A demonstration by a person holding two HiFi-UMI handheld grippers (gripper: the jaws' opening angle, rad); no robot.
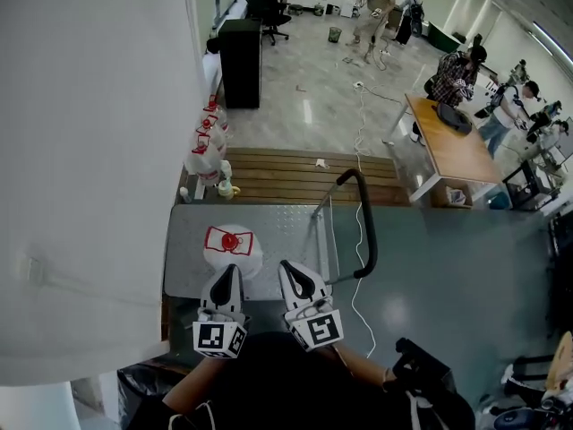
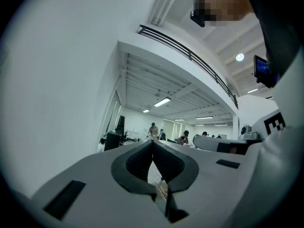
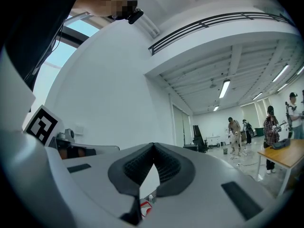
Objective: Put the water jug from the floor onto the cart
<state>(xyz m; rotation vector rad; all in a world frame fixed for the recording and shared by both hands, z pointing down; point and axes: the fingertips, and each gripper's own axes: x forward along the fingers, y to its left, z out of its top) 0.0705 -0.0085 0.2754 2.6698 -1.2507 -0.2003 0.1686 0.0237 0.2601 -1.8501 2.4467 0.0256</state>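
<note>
A clear water jug (image 1: 231,245) with a red cap and a red-and-white label stands on the near left part of the grey cart deck (image 1: 286,227). My left gripper (image 1: 230,270) is shut and empty, its tips just at the jug's near side; whether they touch it I cannot tell. My right gripper (image 1: 286,266) is shut too, empty, beside the jug on its right. In the left gripper view the jaws (image 2: 153,141) meet at the tip. The right gripper (image 3: 153,145) also has its jaws closed together, and a bit of the red label (image 3: 144,206) shows below them.
The cart's black push handle (image 1: 368,231) rises at the deck's right side. More jugs (image 1: 205,146) stand along the white wall (image 1: 89,150) beyond the cart, on a wooden step (image 1: 286,173). A white cable (image 1: 361,240) trails on the floor. People and a table (image 1: 448,141) are far off.
</note>
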